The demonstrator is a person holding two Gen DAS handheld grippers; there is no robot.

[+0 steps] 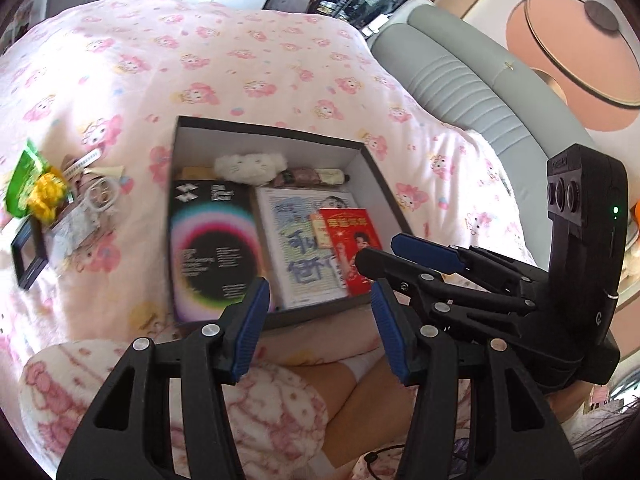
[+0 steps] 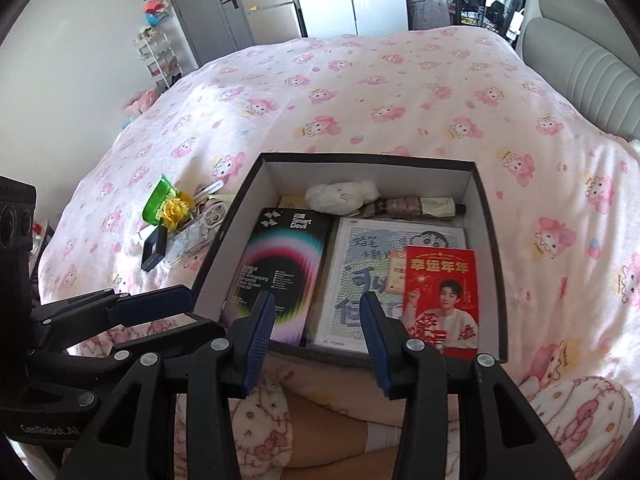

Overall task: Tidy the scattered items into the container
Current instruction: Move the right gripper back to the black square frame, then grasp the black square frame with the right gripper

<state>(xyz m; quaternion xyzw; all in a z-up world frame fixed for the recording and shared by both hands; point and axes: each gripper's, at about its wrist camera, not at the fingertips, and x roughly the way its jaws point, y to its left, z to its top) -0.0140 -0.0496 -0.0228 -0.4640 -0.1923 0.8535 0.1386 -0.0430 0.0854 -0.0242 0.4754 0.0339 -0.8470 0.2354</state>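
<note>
A home bedroom: a bed (image 2: 360, 92) under a pink cartoon-print quilt, a grey padded headboard (image 2: 580, 64) at the far right, grey wardrobes (image 2: 208, 8) beyond.

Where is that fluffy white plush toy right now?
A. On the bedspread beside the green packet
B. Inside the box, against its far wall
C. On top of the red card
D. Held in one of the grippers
B: the white plush toy lies inside the box by its far wall, beyond the black booklet and apart from the red card; both grippers are empty.
</note>
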